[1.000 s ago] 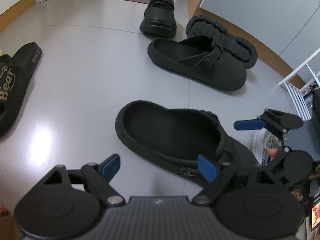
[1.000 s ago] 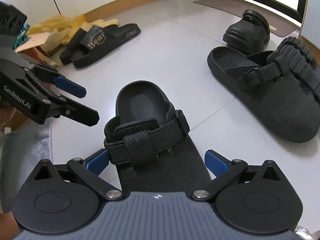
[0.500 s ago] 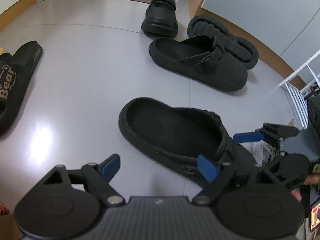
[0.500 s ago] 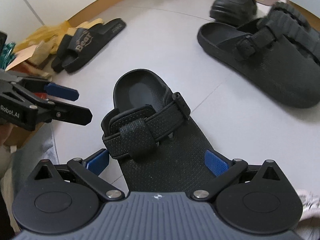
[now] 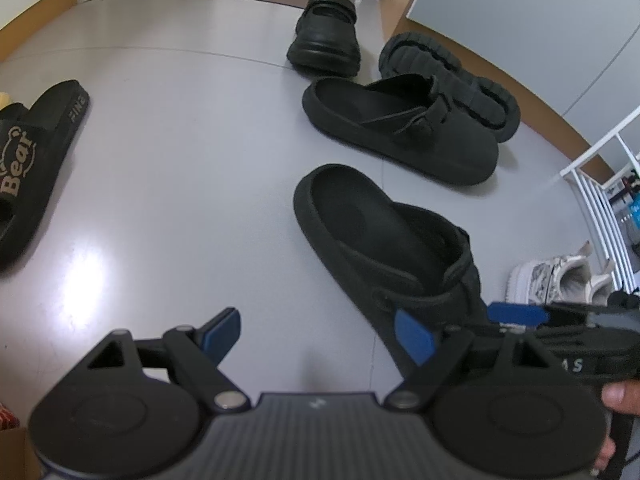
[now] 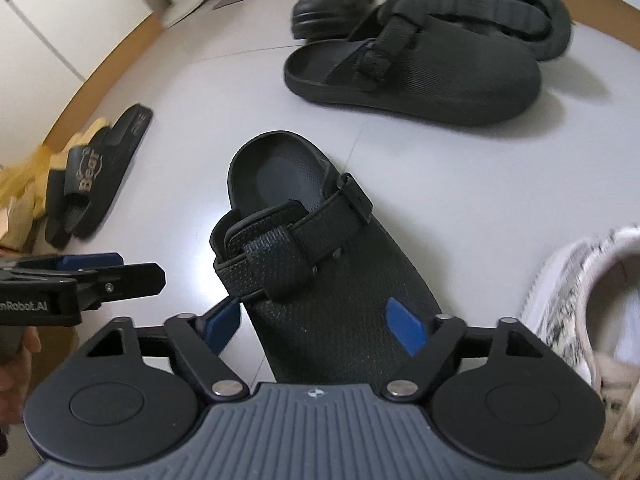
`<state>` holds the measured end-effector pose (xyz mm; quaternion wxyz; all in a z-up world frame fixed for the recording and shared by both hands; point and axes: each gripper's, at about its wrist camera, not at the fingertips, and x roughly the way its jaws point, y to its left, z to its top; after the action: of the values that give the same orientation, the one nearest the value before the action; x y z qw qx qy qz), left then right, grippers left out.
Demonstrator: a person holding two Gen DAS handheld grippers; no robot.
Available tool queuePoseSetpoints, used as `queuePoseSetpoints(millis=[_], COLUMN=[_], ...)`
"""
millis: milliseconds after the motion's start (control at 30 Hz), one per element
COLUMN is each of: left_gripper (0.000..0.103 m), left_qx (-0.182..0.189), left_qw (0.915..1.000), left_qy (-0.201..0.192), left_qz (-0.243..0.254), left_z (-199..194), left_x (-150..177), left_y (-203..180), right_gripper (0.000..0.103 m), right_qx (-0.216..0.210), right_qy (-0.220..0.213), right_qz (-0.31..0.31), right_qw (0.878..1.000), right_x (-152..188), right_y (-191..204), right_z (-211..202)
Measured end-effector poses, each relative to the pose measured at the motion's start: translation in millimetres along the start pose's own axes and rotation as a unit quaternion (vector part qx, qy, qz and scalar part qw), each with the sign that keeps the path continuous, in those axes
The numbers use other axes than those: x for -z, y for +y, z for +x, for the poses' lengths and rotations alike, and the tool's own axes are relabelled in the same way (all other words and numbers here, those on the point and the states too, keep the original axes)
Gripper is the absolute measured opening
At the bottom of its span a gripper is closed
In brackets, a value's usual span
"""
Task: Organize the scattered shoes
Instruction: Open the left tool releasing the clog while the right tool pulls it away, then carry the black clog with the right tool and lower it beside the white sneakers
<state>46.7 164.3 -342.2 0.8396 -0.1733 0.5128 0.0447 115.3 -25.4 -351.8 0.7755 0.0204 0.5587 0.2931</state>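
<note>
A black clog (image 6: 280,176) with a strap lies on the grey floor, heel away from me. My right gripper (image 6: 314,324) straddles its toe end; the jaws are closing, and both blue pads are against the clog's sides. In the left wrist view the same clog (image 5: 380,232) lies right of centre, with the right gripper (image 5: 516,314) at its toe. My left gripper (image 5: 318,334) stands open over bare floor, its right finger beside the clog. A matching black clog (image 5: 400,128) (image 6: 440,76) lies farther back.
Behind the far clog are an overturned chunky sandal (image 5: 452,76) and a black shoe (image 5: 326,36). A black "Bear" slide (image 5: 28,152) (image 6: 88,168) lies at the left. White sneakers (image 5: 560,276) (image 6: 592,288) sit by a white rack (image 5: 600,208) at the right.
The right gripper's jaws have narrowed onto the near clog and the gripper has rolled. The clog has turned with it and shifted right in the left wrist view. The left gripper is unchanged.
</note>
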Motion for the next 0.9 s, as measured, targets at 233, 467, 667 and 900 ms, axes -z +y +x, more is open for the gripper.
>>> queuePoseSetpoints(millis=[233,467,667,900], left_gripper=[0.086,0.086,0.086,0.086], left_qx=[-0.003,-0.007,-0.007,-0.007], left_qw=[1.0000,1.0000,1.0000,1.0000], left_qy=[-0.001,0.000,0.003,0.000], left_qz=[0.000,0.000,0.000,-0.004], left_z=[1,1,3,2], left_x=[0,-1,-1,0], left_y=[1,2,4,6], right_gripper=[0.078,0.100,0.101,0.102], right_qx=[-0.006,0.007,-0.007,-0.019], right_qy=[-0.002,-0.026,-0.037,-0.032], right_qz=[-0.008,-0.100,-0.124,-0.106], right_qw=[1.000,0.995,0.992,0.994], right_x=[6,-6,-20,-26], right_y=[-1,19,15,12], right_z=[-9,4,16,27])
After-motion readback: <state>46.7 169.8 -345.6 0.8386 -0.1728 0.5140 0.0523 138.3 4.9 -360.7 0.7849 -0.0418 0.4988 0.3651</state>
